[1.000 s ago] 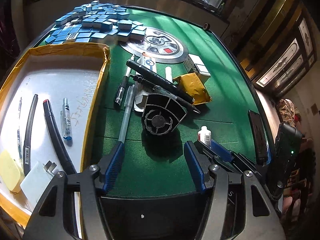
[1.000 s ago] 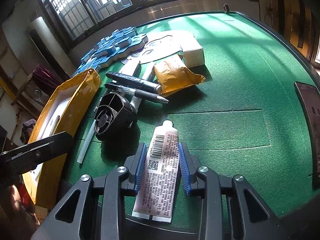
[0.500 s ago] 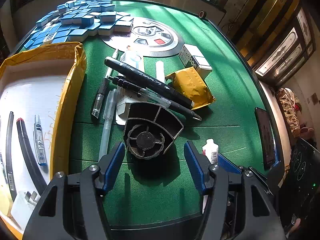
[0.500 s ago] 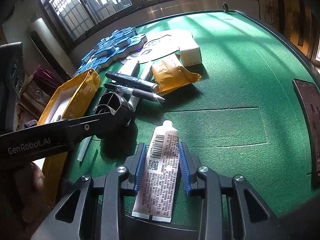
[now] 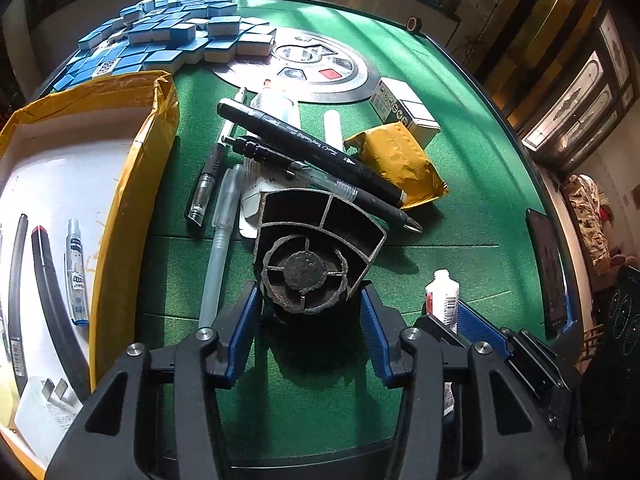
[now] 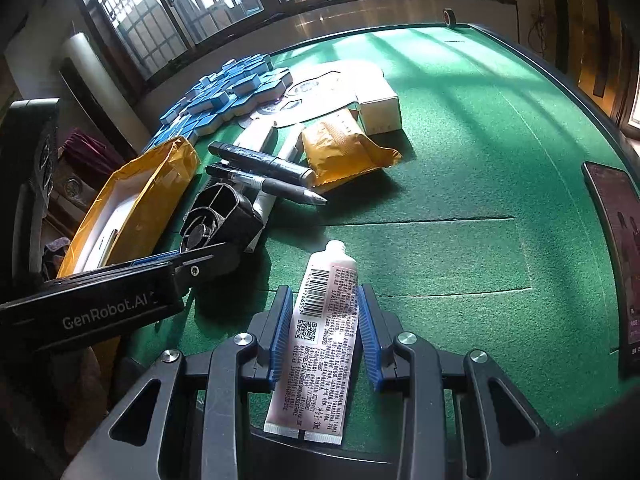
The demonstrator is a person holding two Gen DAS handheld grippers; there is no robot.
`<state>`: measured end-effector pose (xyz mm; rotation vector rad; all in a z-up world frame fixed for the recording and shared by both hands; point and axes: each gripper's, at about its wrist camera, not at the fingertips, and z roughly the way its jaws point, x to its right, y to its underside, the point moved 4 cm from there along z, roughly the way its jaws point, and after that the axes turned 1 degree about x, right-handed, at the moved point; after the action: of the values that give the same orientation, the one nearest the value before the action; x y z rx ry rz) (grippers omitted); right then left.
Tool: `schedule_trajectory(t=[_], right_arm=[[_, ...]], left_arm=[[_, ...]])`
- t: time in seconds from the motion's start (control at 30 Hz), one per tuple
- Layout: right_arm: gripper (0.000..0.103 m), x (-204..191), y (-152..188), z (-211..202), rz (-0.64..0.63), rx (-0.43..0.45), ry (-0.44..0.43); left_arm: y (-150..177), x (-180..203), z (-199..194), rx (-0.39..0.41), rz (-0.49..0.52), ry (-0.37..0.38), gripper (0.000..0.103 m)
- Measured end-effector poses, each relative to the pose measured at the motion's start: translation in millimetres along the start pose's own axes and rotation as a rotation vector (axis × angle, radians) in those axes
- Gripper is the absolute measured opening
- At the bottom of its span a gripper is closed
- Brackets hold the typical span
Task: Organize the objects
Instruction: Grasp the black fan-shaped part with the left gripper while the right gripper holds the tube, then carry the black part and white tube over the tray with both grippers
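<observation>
Left gripper [image 5: 308, 316], jaws closing around black fan-shaped part [image 5: 316, 256] on green table [image 5: 460, 208].

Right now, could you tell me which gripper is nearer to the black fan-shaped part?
Left. The left gripper straddles the black fan-shaped part, its jaws closing around it. The right gripper sits off to the side, clamped on the white tube.

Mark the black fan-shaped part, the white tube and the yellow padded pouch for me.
black fan-shaped part [image 5: 308, 270]: left wrist view, on its round centre hub.
white tube [image 6: 320, 344]: right wrist view, on its printed body.
yellow padded pouch [image 5: 400, 160]: left wrist view, mid-surface.
</observation>
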<state>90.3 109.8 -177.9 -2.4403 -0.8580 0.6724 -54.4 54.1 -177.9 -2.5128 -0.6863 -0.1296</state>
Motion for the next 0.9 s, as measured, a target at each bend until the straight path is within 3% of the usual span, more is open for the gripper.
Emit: schedule_trajectory(t=[0.57, 0.67, 0.9], right_arm=[[0.030, -1, -2, 2, -0.001, 0.006, 0.014], [0.030, -2, -2, 1, -0.001, 0.005, 0.013], [0.030, 2, -1, 1, 0.018, 0.002, -0.021]], left_arm=[[34, 1, -13, -0.047, 0.029, 0.026, 0.046], [34, 0, -11, -0.050, 0.023, 0.019, 0.052], [33, -4, -19, -0.047, 0.006, 0.037, 0.056]])
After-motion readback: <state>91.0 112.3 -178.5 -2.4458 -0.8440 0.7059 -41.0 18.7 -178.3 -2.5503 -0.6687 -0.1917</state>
